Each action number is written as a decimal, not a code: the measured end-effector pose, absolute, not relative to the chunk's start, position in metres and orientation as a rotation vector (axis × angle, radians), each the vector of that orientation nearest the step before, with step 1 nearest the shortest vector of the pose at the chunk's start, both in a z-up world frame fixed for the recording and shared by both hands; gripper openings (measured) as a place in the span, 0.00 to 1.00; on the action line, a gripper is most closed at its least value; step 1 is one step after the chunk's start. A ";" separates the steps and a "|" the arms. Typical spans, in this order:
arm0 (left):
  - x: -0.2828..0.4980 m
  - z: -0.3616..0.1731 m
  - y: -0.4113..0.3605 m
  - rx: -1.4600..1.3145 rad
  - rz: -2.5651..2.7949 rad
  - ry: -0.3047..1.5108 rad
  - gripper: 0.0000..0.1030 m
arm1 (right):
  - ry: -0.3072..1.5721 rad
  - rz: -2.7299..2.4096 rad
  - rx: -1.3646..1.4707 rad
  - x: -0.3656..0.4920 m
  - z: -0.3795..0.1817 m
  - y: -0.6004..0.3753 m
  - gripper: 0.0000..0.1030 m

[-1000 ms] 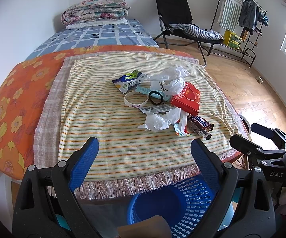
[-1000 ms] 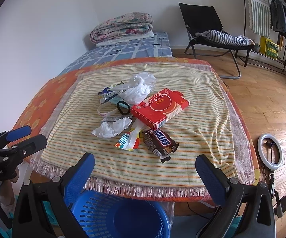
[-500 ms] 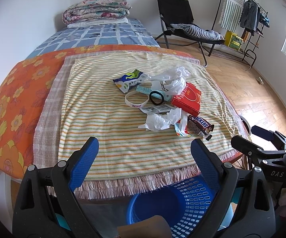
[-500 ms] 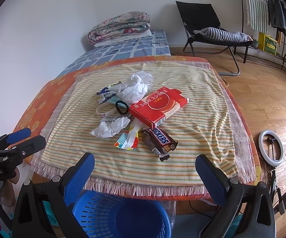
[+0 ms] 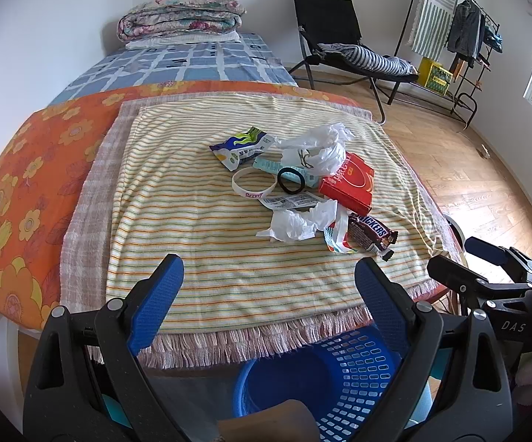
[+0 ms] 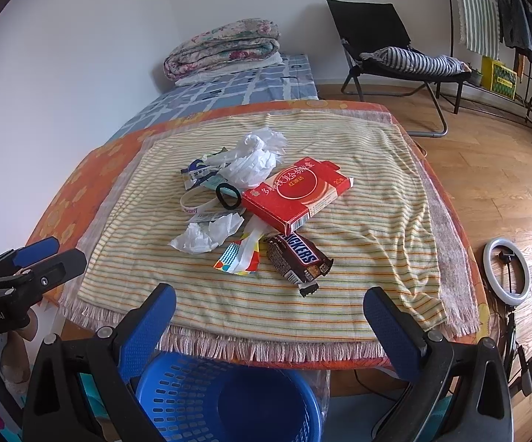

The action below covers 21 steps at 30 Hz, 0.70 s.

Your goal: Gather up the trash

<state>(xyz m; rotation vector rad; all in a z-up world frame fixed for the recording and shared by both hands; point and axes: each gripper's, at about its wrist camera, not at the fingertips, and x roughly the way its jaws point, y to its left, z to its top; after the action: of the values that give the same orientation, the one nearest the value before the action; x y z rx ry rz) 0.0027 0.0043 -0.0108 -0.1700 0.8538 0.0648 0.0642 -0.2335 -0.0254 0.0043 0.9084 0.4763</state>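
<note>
Loosely heaped on a fringed, striped woven cloth [image 6: 358,258] covering the desk lies the trash: a flat red cardboard box [image 6: 297,193], a glossy brown Snickers wrapper [image 6: 297,258], crumpled white plastic bags [image 6: 253,160], a crinkled tissue [image 6: 207,234] and a black elastic ring [image 6: 227,196]. Both the left tongs [image 5: 267,280] and right tongs [image 6: 269,311], blue-padded and spread wide apart, grasp nothing and hang short of the pile, above a perforated blue plastic basket [image 6: 207,397] at the desk's near edge.

Black left gripper [image 5: 267,280], blue ribbed pads, silver screws, apparently "DAS" lettering
</note>
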 end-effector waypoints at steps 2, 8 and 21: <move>0.003 -0.011 0.004 -0.170 0.065 0.854 0.93 | 0.912 0.476 0.006 0.064 -0.026 -0.234 1.00; 0.003 -0.011 0.005 -0.170 0.065 0.853 0.93 | 0.915 0.477 0.009 0.064 -0.026 -0.235 1.00; 0.003 -0.011 0.005 -0.173 0.064 0.854 0.93 | 0.915 0.475 0.010 0.064 -0.027 -0.236 1.00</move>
<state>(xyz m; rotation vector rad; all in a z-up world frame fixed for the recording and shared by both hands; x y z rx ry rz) 0.0027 0.0054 -0.0110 -0.1727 0.8537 0.0639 0.0639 -0.2360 -0.0271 0.0096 0.9153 0.4752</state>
